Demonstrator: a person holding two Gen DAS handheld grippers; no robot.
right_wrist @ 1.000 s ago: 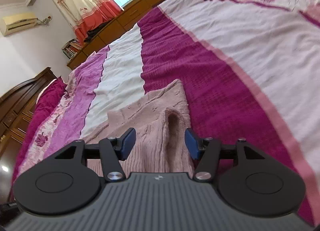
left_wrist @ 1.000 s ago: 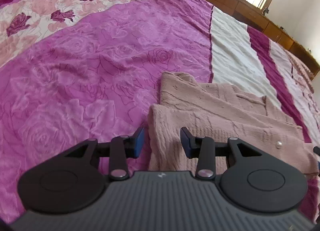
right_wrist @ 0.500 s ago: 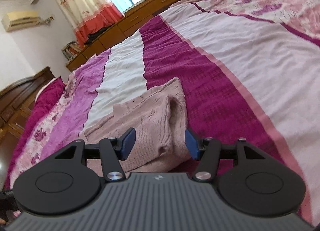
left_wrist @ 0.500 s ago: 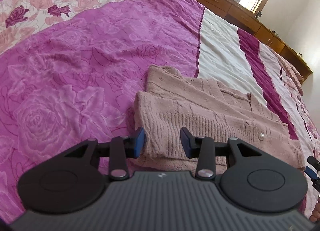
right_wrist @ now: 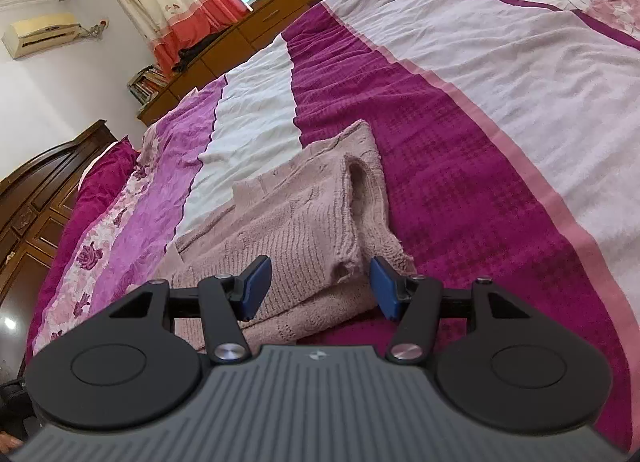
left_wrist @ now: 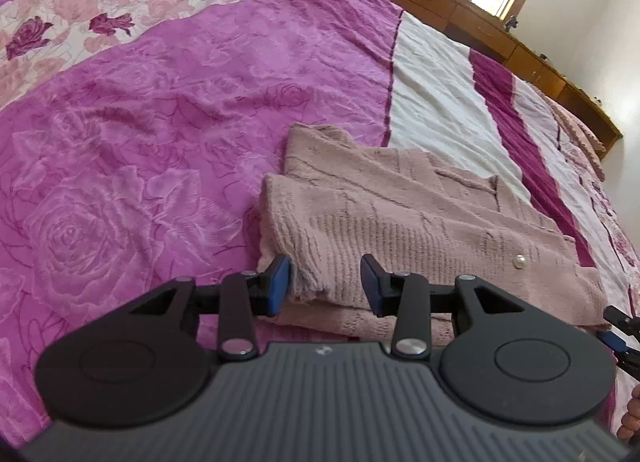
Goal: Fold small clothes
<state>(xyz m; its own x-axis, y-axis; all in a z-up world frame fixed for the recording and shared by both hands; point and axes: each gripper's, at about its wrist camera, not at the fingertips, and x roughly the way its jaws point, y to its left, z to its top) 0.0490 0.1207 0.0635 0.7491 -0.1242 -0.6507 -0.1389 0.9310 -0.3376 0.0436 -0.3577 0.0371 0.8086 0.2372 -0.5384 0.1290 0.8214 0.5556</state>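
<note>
Hand-held gripper (left_wrist: pixel 325 284) bodies over near hem of folded pink sweater (left_wrist: pixel 400 218).

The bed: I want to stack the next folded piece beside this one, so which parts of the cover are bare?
The rose-print purple band beside the pink cardigan is bare. So are the magenta stripe and white band on its other side. It is crowded only at the near edge, where the left gripper and right gripper straddle its corners.

Each gripper (left_wrist: pixel 325 280) (right_wrist: pixel 320 288) has a ribbed grey body, black round-lobed arms with silver screws, and fingers (left_wrist: pixel 278 278) with blue pads.
</note>
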